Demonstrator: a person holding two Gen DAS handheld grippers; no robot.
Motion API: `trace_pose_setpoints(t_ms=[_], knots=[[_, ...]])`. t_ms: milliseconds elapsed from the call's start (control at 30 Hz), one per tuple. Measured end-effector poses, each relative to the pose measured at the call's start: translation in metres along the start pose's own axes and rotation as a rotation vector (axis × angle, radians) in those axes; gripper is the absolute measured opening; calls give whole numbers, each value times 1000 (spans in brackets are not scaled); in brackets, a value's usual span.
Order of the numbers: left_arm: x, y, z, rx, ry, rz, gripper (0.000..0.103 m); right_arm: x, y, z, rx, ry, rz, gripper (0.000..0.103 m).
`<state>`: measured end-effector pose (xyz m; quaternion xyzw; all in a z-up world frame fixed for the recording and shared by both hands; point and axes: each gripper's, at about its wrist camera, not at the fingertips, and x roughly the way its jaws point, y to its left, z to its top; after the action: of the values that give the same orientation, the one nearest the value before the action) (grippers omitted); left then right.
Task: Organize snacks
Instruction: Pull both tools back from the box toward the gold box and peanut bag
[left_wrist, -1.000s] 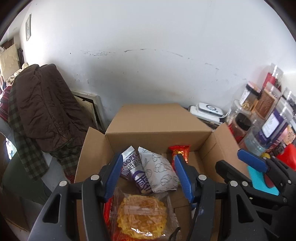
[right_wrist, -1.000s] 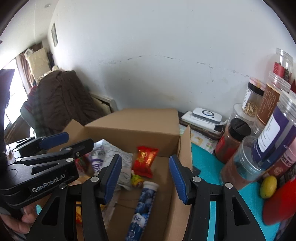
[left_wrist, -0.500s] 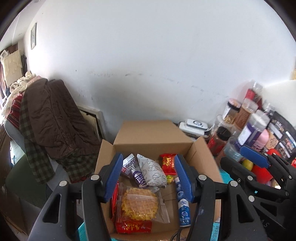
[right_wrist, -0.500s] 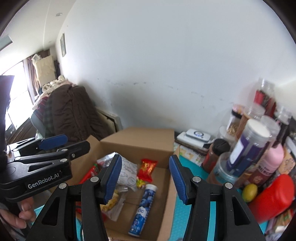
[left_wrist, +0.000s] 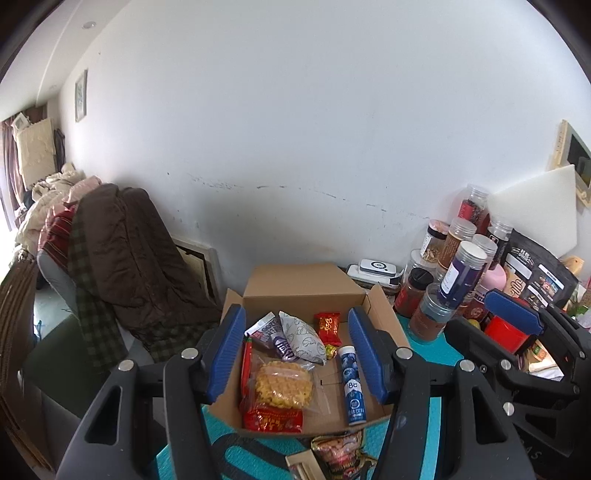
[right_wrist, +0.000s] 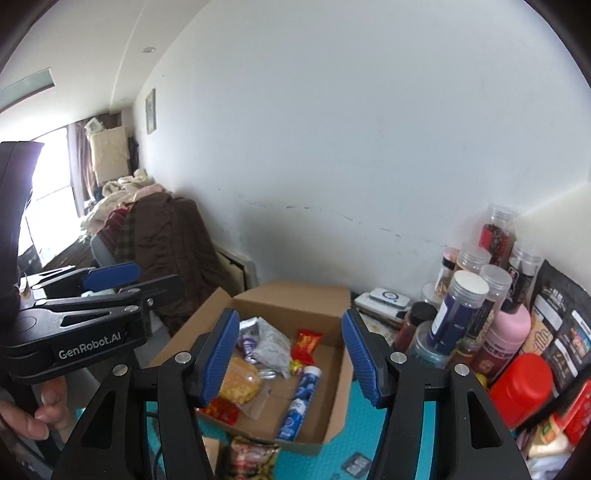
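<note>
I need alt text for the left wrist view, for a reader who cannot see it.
An open cardboard box on a teal mat holds snack packets and a blue tube, framed by the empty, open left hand-held gripper. Jars crowd the right; the right hand-held gripper shows at the edge.

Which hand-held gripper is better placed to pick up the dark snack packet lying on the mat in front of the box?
Probably left: the dark snack packet lies just below the open, empty left hand-held gripper, nearly centred. In the right hand-held gripper view it sits off to the left.
</note>
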<state>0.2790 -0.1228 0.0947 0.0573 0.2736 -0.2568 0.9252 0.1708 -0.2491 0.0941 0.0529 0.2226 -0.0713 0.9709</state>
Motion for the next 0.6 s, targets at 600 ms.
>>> trace_pose_setpoints(t_ms=[600], knots=[[-72,3,-46,1,-56,-18,81,-84,21,-35,2,-82,31,77]])
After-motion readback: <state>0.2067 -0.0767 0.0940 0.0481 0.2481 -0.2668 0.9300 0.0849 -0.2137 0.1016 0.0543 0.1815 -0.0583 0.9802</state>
